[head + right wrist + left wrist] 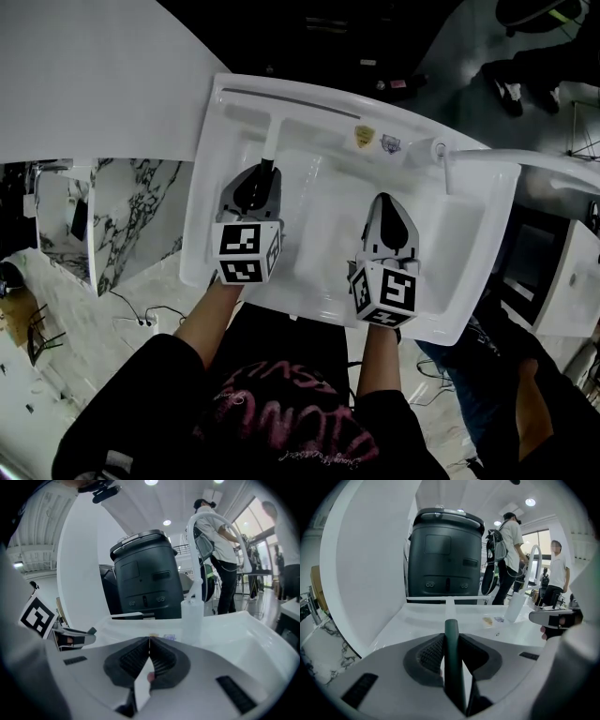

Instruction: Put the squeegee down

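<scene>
left gripper clamped on squeegee handle, blade ahead

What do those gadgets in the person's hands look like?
The left tongs and right tongs are smooth pale grey shells with dark ribbed pads on the inside. Each carries a white cube printed with black square markers. The person wears a black top with pink lettering.
</scene>
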Tool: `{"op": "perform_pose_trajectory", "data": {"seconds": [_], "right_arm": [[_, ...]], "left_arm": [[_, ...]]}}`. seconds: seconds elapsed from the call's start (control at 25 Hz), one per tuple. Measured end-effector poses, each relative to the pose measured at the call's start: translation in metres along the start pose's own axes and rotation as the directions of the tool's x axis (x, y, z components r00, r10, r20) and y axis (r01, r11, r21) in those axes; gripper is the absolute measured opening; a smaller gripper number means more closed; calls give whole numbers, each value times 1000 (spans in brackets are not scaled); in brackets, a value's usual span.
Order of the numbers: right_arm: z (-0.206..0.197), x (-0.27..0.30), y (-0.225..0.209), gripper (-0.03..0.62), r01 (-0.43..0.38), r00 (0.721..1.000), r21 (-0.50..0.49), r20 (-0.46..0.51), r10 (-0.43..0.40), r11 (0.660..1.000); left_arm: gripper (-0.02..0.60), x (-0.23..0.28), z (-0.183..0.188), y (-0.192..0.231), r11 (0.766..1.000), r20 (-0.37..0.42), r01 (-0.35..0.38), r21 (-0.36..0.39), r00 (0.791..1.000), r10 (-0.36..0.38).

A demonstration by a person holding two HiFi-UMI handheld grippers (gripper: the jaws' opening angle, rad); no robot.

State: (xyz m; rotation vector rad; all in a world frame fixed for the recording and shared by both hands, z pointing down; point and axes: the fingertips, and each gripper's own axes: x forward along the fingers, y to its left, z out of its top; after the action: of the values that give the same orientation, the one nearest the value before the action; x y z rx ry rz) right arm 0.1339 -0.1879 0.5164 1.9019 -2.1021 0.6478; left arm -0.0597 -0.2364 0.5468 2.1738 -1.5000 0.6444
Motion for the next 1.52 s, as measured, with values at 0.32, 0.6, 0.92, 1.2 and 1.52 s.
{"op": "perform_pose_trajectory", "data": {"seconds": [0.32, 0.6, 0.92, 1.2, 1.52], "right_arm": [[-16, 5, -3, 21, 1, 1000, 11, -30, -1, 1000], [-30, 8, -3, 21, -3, 999, 24, -49, 4, 1000], [-46, 13, -5, 21, -6, 998, 32, -67, 8, 999], [-54, 14, -6, 21, -1, 997, 41, -80, 5, 999], [-59, 13, -7, 21, 1, 997, 47, -83, 3, 999]], "left_arm": [[95, 9, -15, 1, 1000, -30, -6, -6, 1000, 6], [95, 15, -26, 0, 1000, -47, -15, -6, 999, 14], [95, 26, -41, 2, 1000, -82, -19, -2, 996, 19], [95, 29, -45, 2, 1000, -91, -23, 4, 996, 23], [95, 31, -51, -1, 1000, -103, -29, 10, 994, 29]]}}
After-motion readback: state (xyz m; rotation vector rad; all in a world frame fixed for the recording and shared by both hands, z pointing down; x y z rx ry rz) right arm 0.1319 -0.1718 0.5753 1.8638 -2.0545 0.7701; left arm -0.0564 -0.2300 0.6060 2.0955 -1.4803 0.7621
